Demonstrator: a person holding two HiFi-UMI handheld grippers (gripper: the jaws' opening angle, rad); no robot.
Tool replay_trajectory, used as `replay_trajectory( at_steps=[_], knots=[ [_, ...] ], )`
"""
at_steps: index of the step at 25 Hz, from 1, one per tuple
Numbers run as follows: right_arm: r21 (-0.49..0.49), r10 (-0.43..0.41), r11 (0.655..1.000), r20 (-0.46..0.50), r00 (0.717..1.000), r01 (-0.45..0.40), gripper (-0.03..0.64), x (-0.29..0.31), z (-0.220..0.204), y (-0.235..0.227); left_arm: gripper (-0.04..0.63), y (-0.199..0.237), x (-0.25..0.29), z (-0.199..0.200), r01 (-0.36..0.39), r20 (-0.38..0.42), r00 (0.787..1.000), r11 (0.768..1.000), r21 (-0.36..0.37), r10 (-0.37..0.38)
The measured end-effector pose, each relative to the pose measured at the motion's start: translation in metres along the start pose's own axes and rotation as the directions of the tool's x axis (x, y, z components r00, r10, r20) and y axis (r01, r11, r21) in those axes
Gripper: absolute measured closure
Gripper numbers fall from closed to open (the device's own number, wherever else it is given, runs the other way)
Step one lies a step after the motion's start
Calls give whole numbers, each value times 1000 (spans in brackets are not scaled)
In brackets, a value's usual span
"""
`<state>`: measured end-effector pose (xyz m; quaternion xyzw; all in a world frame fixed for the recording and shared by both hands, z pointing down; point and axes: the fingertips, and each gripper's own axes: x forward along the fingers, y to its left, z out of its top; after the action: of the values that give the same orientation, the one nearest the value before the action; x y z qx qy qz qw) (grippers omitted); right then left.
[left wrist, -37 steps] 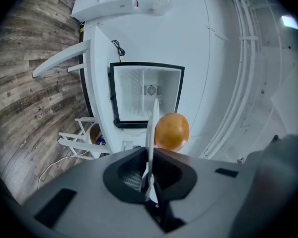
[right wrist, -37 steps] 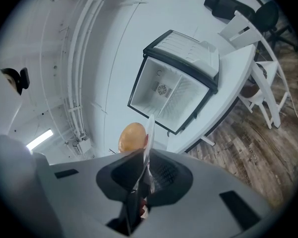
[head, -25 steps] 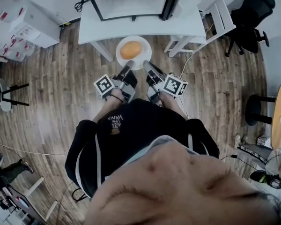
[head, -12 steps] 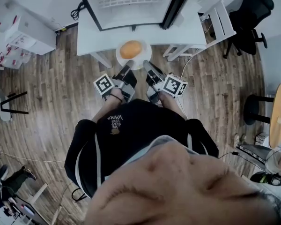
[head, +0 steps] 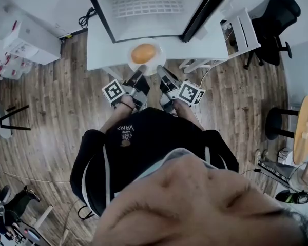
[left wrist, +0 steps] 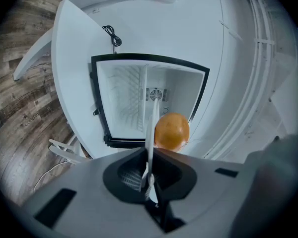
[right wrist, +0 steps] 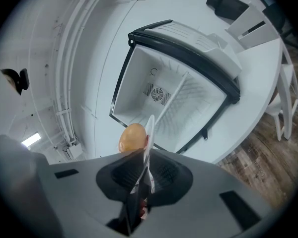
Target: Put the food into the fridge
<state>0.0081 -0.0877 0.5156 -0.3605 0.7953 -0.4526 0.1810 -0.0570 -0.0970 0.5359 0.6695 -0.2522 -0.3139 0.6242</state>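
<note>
An orange round bun (head: 143, 53) lies on a white plate (head: 160, 56) held level in front of the open white fridge (head: 154, 6). My left gripper (head: 138, 76) is shut on the plate's near-left rim and my right gripper (head: 162, 74) is shut on its near-right rim. In the left gripper view the plate (left wrist: 151, 125) runs edge-on out of the left gripper (left wrist: 150, 155), with the bun (left wrist: 172, 131) to its right and the fridge (left wrist: 129, 103) beyond. In the right gripper view the plate (right wrist: 149, 132) leaves the right gripper (right wrist: 145, 157), with the bun (right wrist: 132, 137) at its left and the fridge (right wrist: 169, 100) ahead.
The fridge stands on a white table (head: 100, 45), its black-edged door (head: 203, 12) swung open to the right. A white chair (head: 244, 22) and a black office chair (head: 277, 14) stand at the right. White boxes (head: 25, 35) are at the left, a round wooden table (head: 303, 129) at the far right.
The person has stepped toward the fridge. More of its open interior shows, and the plate with the bun now hangs over the table's front edge. Both grips are unchanged.
</note>
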Motion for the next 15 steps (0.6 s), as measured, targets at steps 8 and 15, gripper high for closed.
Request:
replay_trajectory(
  at_steps=[8, 15],
  knots=[
    [-6, -10, 1000, 36, 999, 11, 577, 30, 19, -5, 565, 1, 24, 30, 6, -40, 999, 1000, -2, -6],
    [-2, -28, 1000, 59, 998, 29, 577, 45, 27, -13, 565, 4, 38, 45, 10, -67, 998, 1000, -1, -10]
  ],
)
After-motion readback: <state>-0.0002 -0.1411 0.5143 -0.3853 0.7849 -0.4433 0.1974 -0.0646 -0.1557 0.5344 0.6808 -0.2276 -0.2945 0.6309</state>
